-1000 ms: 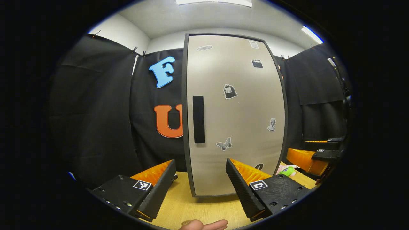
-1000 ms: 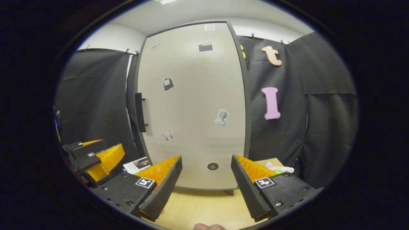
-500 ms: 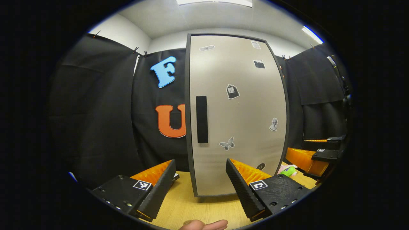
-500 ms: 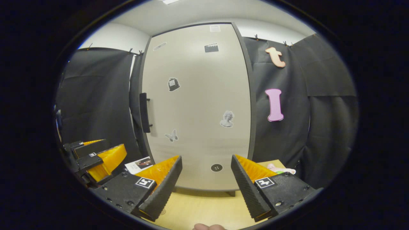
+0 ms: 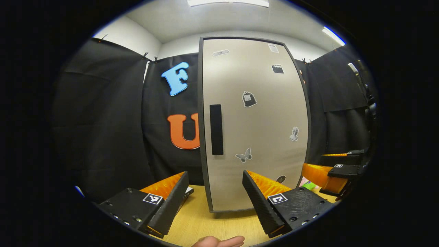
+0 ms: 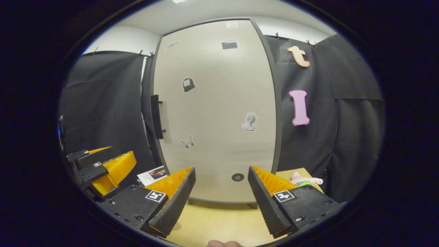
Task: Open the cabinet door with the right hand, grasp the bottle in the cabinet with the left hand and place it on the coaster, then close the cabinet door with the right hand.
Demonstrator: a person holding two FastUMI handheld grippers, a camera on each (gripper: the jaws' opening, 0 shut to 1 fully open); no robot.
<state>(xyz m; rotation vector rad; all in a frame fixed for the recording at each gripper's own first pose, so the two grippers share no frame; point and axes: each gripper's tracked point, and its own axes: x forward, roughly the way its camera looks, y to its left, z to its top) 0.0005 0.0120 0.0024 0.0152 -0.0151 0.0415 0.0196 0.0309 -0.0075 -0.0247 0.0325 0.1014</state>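
Beige cabinet door [image 5: 255,123] (stickered, dark handle [image 5: 216,129]) stands closed; both jaws wide.

One cabinet [image 5: 253,123] stands on the table [image 5: 205,223], with one closed door and one dark handle [image 5: 216,129]. The door carries seven stickers, among them one butterfly [image 5: 244,156] and one bust [image 5: 294,133]. Two grippers [image 6: 221,202] [image 6: 103,168] hang near the table's front edge.

The right tool [image 6: 221,195], fingers spread, faces the shut cabinet door [image 6: 216,113] (handle [image 6: 156,116] at left).
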